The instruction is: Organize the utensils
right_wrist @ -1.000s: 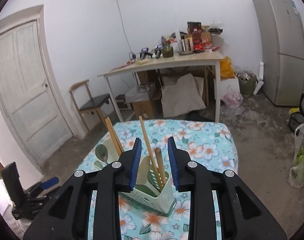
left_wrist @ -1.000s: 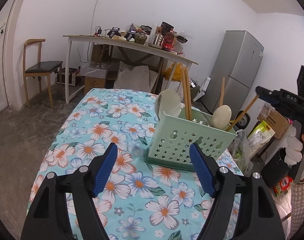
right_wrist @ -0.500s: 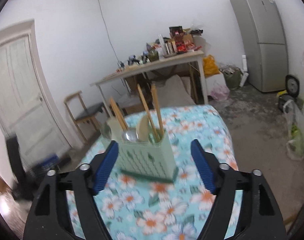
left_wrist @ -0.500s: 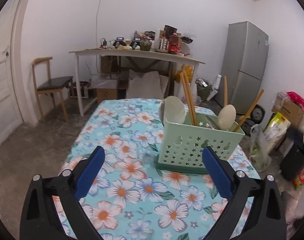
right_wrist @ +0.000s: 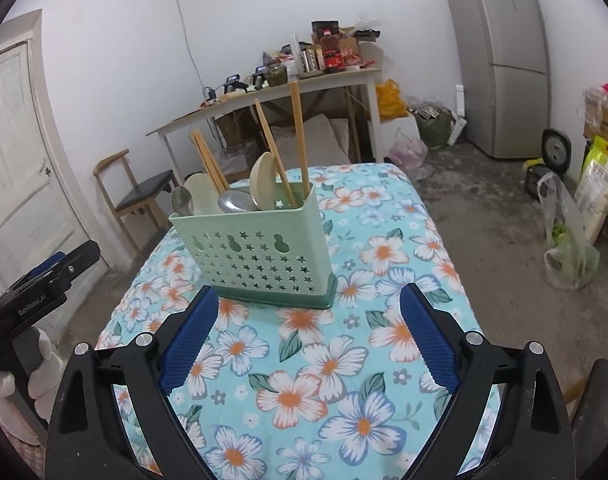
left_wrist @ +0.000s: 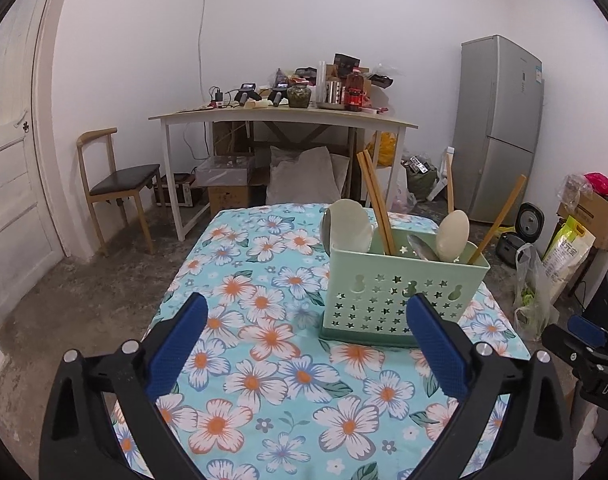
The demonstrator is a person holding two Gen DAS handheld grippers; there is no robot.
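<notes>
Both sets of jaws are released and grasp nothing: the left gripper [left_wrist: 301, 340] stands spread wide, and the right gripper [right_wrist: 310, 330] is opening further, only flowered cloth between its pads. The mint plastic utensil caddy [right_wrist: 259, 256], star-punched and rigid, stands upright on the tabletop [left_wrist: 263, 360] just beyond both. Wooden chopsticks [right_wrist: 299, 136] lean upright inside, beside pale spoons [left_wrist: 454, 236] and a steel one, so the sorting looks done.

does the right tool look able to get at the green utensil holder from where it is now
Probably yes. The right tool, its jaws opening and empty, faces the green utensil holder with only bare flowered tablecloth between. The left tool sits off to the side.
</notes>
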